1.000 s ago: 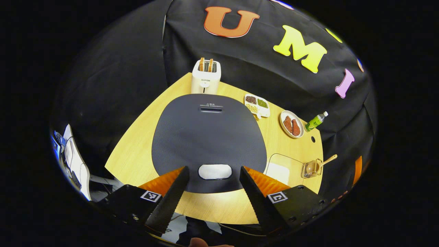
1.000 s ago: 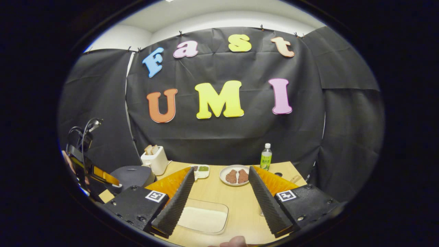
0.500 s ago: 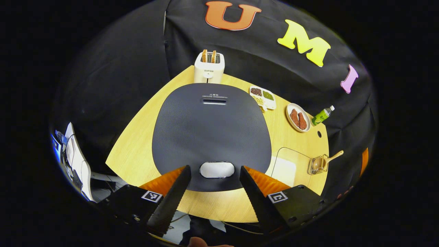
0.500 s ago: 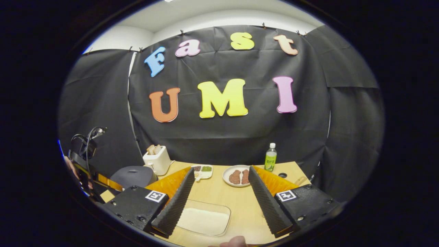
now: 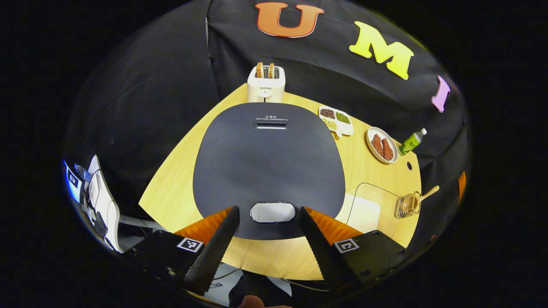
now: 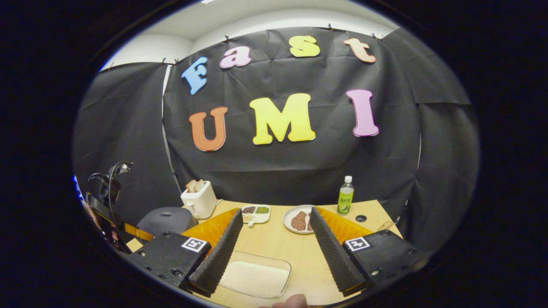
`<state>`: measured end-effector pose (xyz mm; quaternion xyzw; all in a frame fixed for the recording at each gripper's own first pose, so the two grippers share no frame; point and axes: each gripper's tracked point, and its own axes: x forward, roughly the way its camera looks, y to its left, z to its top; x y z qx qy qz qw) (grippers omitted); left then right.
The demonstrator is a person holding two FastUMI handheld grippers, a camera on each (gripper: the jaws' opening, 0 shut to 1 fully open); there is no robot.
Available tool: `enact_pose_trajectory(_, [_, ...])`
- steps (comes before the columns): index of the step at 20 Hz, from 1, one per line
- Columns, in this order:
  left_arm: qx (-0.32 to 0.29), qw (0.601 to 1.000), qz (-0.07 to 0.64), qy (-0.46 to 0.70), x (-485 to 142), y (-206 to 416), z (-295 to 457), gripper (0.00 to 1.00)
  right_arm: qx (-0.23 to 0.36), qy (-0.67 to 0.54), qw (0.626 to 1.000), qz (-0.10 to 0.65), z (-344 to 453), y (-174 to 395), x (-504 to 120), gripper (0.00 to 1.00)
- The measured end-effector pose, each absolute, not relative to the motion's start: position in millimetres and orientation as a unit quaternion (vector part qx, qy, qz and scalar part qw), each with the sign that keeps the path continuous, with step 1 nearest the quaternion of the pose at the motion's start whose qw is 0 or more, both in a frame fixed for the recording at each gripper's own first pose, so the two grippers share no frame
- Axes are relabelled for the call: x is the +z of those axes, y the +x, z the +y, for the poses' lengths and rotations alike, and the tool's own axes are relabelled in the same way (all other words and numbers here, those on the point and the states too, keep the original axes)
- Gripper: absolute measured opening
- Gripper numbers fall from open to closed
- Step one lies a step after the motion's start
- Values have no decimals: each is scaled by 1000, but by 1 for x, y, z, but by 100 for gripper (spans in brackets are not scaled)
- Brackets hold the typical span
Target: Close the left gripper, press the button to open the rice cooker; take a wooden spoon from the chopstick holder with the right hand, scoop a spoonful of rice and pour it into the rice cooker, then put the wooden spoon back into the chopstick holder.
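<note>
The rice cooker (image 5: 269,162) has a dark grey lid that is down, with a pale oval button (image 5: 272,212) at its near edge. My left gripper (image 5: 267,211) hovers over that button, open, its fingertips on either side of it. At the table's right edge a wire chopstick holder (image 5: 408,205) carries a wooden spoon (image 5: 426,195). A clear tray of white rice (image 6: 256,278) lies just below my right gripper (image 6: 276,211), which is open and holds nothing. The rice cooker (image 6: 165,220) also shows at the left of the right gripper view.
A white toaster (image 5: 266,83) with bread stands behind the cooker. To its right along the back of the wooden table (image 5: 171,192) come a divided dish of beans (image 5: 336,120), a plate of meat (image 5: 382,144) and a green bottle (image 5: 412,141).
The left gripper has shifted slightly over the cooker, the button staying between its fingertips. The right gripper has turned a little to the left. Both stay open.
</note>
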<state>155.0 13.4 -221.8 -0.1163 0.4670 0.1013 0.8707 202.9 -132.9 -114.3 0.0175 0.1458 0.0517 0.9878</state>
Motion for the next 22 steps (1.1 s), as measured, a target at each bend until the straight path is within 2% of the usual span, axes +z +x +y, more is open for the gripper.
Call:
enact_pose_trajectory(4, [103, 876, 445, -157, -210, 147, 9, 93, 47, 11, 992, 119, -136, 182, -87, 100])
enact_pose_trajectory(6, [92, 892, 413, -160, -189, 139, 7, 94, 37, 2, 994, 104, -137, 161, -74, 100])
enact_pose_trajectory(13, [35, 967, 239, -86, -80, 83, -11, 95, -4, -8, 999, 50, -129, 60, -14, 100])
enact_pose_trajectory(14, [21, 973, 214, -79, -66, 71, -19, 100, -8, -7, 999, 43, -127, 44, -6, 100])
enact_pose_trajectory(15, [6, 979, 190, -76, -52, 59, -28, 95, -10, -6, 999, 36, -125, 29, 2, 100])
enact_pose_trajectory(22, [-45, 996, 63, -53, -8, -19, -68, 95, -28, -16, 999, -4, -113, -61, 32, 99])
